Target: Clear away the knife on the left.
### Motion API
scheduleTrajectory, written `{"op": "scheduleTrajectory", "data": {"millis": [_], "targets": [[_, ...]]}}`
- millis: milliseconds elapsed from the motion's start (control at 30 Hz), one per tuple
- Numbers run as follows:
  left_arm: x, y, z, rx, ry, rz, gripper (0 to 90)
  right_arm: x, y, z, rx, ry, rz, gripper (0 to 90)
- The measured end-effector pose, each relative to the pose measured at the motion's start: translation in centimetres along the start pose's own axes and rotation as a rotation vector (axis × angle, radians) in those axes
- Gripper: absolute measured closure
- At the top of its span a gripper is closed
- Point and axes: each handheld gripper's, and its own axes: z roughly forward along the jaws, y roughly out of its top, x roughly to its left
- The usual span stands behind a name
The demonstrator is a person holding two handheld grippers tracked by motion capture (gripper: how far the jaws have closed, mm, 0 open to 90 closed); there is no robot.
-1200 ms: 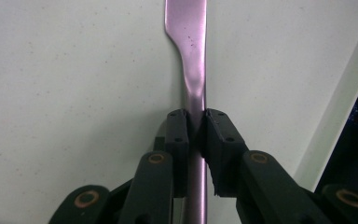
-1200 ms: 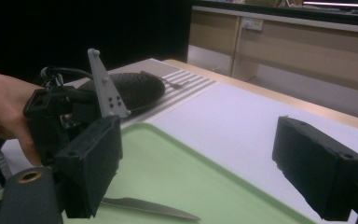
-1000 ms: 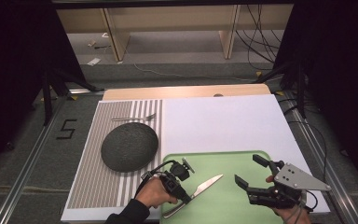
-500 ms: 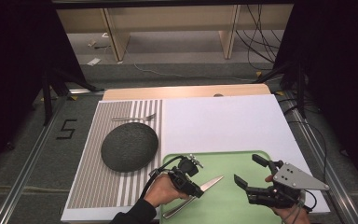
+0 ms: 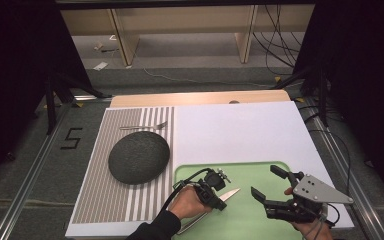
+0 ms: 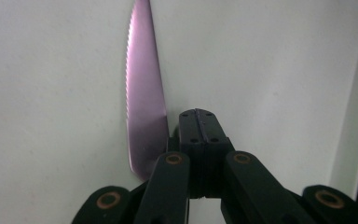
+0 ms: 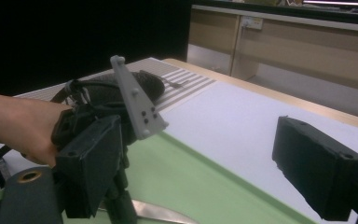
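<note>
The knife [image 5: 230,193] lies flat on the green board [image 5: 252,172] at the near edge of the counter. It is a thin, stiff, light piece of smooth steel that would likely slip from a pinch on the blade, so I'd take it by the handle, near the person's left hand [image 5: 187,202]. The left tongs [image 6: 196,122] point down at the board and have just been closing; they are now clenched on nothing, with the serrated blade just beside them, while the right tongs [image 5: 267,182] hover released over the board's right part.
</note>
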Motion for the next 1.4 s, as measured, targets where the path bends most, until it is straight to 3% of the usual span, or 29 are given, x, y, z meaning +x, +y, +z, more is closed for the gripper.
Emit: {"op": "scheduleTrajectory", "data": {"millis": [167,300,567,800,1400], "targets": [[0.1,0.7,0.5,-0.028,0.009,-0.007,89.7,0.0,0.0,0.1,0.006,0.002,-0.001,16.8],[0.4,0.8,0.2,-0.036,0.065,-0.011,89.7,0.0,0.0,0.0,0.002,-0.001,0.004,16.8],[2.1,-0.1,-1.1,-0.042,0.129,-0.043,89.7,0.0,0.0,0.0,0.003,0.002,-0.002,16.8],[2.9,-1.2,-2.2,-0.031,0.192,-0.035,89.7,0.0,-0.1,0.0,0.004,0.000,0.000,16.8],[4.1,-4.2,-4.0,-0.059,0.205,-0.079,89.8,-0.1,-0.1,0.1,0.010,-0.006,0.001,16.8]]}}
